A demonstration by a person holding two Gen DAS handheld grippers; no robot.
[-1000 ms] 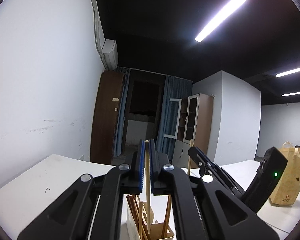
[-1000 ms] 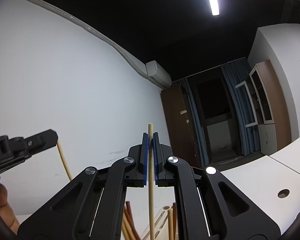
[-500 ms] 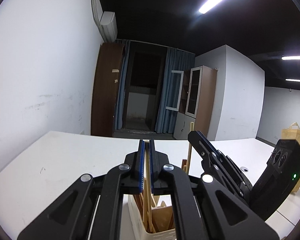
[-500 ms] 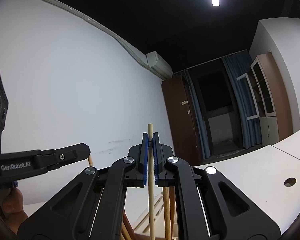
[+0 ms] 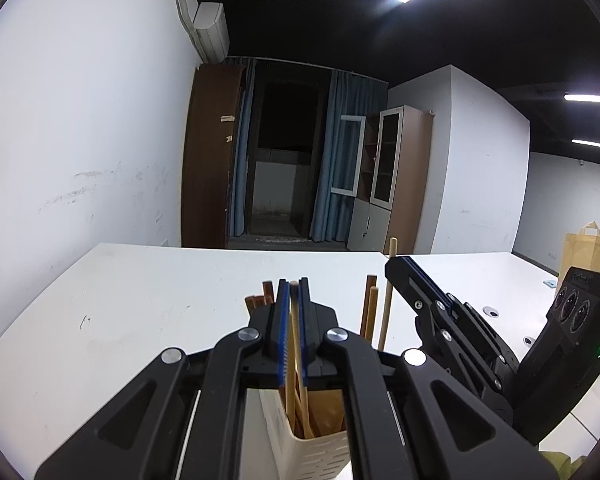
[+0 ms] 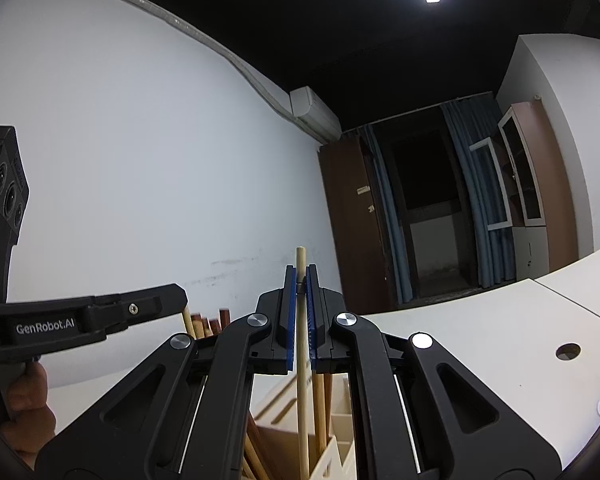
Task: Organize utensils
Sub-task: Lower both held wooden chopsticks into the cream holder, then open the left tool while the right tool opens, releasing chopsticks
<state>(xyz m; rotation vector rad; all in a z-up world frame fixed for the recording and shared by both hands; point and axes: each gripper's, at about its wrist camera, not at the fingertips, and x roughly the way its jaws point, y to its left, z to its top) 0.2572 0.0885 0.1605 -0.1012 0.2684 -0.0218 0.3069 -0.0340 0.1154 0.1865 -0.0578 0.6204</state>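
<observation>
My left gripper (image 5: 294, 292) is shut on a light wooden chopstick (image 5: 295, 344) that stands upright, its lower end inside a cream slotted utensil holder (image 5: 304, 450) below the jaws. Several brown and light chopsticks (image 5: 370, 308) stand in the holder. My right gripper (image 6: 300, 280) is shut on another light chopstick (image 6: 301, 360), also upright with its lower end down in the holder (image 6: 340, 452). The right gripper shows in the left wrist view (image 5: 404, 270) just right of the holder; the left gripper shows in the right wrist view (image 6: 182, 306) at the left.
The holder stands on a white table (image 5: 140, 300) against a white wall. A paper bag (image 5: 584, 248) stands at the far right of the table. The table has round cable holes (image 6: 568, 351). A cabinet and a curtained doorway lie beyond.
Both grippers have come down with their chopsticks, so the holder and the sticks in it show higher in both views. The left chopstick's top now barely sticks out above the jaws.
</observation>
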